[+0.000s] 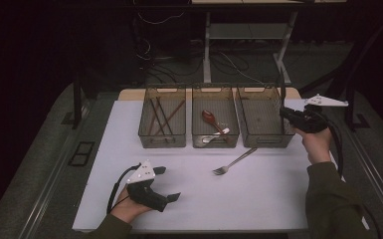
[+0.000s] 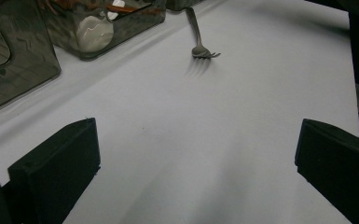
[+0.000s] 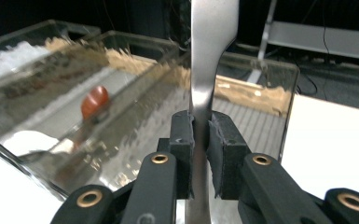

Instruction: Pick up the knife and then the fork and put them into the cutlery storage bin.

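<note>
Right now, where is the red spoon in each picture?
High view: the red spoon lies in the middle tray, near the picture's centre.
Left gripper view: its reddish handle at the top edge, behind a white spoon.
Right gripper view: blurry red bowl, left of centre.
Shared landmark: that clear middle tray.

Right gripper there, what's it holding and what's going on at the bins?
A person is sorting cutlery into three clear bins. The right gripper is shut on a metal utensil handle, held upright at the right bin; which utensil it is I cannot tell. The left gripper rests open on the white table, holding nothing. A fork lies on the table. Chopsticks lie in the left bin, spoons in the middle one.
</note>
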### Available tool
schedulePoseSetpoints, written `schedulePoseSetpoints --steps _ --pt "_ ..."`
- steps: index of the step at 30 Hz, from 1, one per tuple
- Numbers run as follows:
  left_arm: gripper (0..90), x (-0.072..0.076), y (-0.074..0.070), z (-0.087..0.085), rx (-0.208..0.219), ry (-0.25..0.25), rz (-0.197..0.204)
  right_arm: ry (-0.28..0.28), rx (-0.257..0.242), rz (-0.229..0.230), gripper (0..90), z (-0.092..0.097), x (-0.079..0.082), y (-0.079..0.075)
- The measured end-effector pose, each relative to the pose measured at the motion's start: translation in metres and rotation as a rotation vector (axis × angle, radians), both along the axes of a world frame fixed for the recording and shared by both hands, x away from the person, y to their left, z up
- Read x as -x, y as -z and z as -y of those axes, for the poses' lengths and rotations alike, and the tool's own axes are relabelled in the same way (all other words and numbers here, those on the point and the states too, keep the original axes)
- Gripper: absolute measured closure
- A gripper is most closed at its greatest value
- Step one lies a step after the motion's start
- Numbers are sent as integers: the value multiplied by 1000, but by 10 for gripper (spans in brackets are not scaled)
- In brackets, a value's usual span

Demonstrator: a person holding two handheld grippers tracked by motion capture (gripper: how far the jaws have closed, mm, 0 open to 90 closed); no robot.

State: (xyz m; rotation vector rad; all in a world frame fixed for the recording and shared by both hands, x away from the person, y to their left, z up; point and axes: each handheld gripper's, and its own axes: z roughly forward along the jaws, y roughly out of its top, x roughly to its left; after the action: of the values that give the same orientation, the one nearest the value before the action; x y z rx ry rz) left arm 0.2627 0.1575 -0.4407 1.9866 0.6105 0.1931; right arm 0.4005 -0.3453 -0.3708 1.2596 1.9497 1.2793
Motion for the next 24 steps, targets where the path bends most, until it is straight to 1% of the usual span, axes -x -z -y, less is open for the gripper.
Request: schedulePoseSetpoints --steps 6,10,13,19,22,24 --pt "0 0 0 0 -1 2 1 17 11 -65 797 7 -3 15" --pt "0 0 1 0 -5 2 -1 10 32 -108 796 8 -3 22" --pt "0 0 1 1 -7 4 0 10 51 -122 796 8 -3 25" --pt "0 0 1 1 -9 3 -3 17 47 -138 795 9 -4 27" --pt "0 0 1 1 -8 5 -2 15 49 -154 795 9 -6 29" --pt "0 0 1 1 -8 4 -2 8 59 -159 795 8 -9 29"
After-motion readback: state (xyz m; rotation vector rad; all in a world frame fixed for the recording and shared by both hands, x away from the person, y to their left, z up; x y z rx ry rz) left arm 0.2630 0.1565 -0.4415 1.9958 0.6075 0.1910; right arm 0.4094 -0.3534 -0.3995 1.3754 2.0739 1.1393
